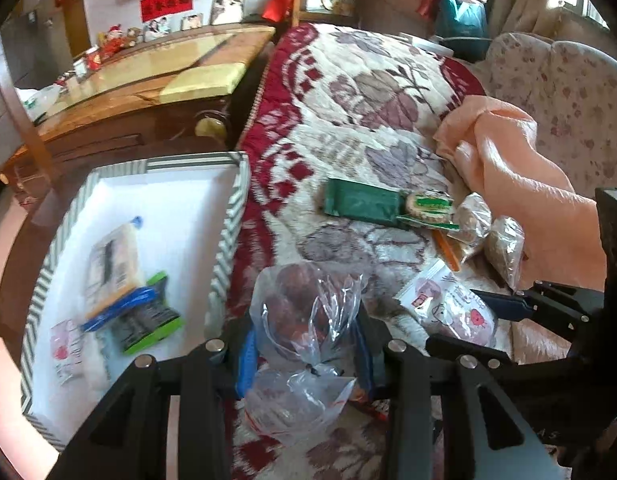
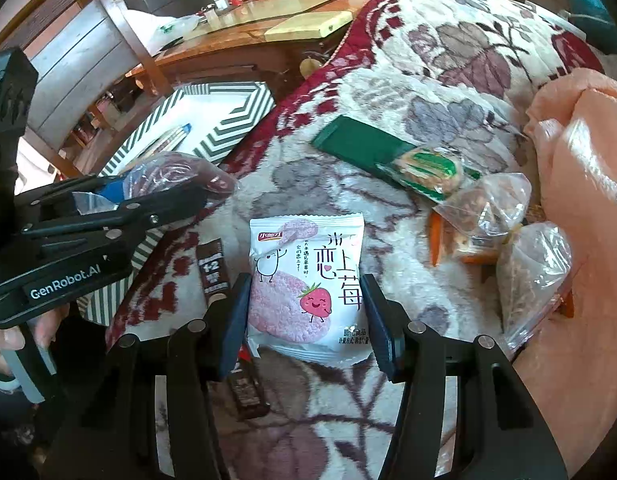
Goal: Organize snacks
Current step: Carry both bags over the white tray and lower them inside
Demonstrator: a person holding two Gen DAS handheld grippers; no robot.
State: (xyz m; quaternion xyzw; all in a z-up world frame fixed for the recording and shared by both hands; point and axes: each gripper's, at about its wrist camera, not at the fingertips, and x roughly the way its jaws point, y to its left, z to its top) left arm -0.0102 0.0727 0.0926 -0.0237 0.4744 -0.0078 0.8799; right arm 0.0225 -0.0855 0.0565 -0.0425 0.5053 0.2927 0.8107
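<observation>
My left gripper (image 1: 306, 350) is shut on a clear plastic bag of dark red snacks (image 1: 304, 312), held beside the striped box (image 1: 232, 216); it also shows in the right wrist view (image 2: 176, 180). The box holds several packets (image 1: 116, 272). My right gripper (image 2: 306, 314) is open, its fingers on either side of a white strawberry rice-cracker packet (image 2: 306, 280) lying on the blanket; the pads look apart from it. The same packet shows in the left wrist view (image 1: 452, 304).
On the floral blanket (image 2: 448, 60) lie a green packet (image 2: 364, 148), a green-wrapped biscuit (image 2: 432, 172), two clear bags of snacks (image 2: 484, 212), and a brown stick sachet (image 2: 212, 268). A peach cloth (image 2: 580, 168) lies right. A wooden table (image 1: 148, 88) stands behind the box.
</observation>
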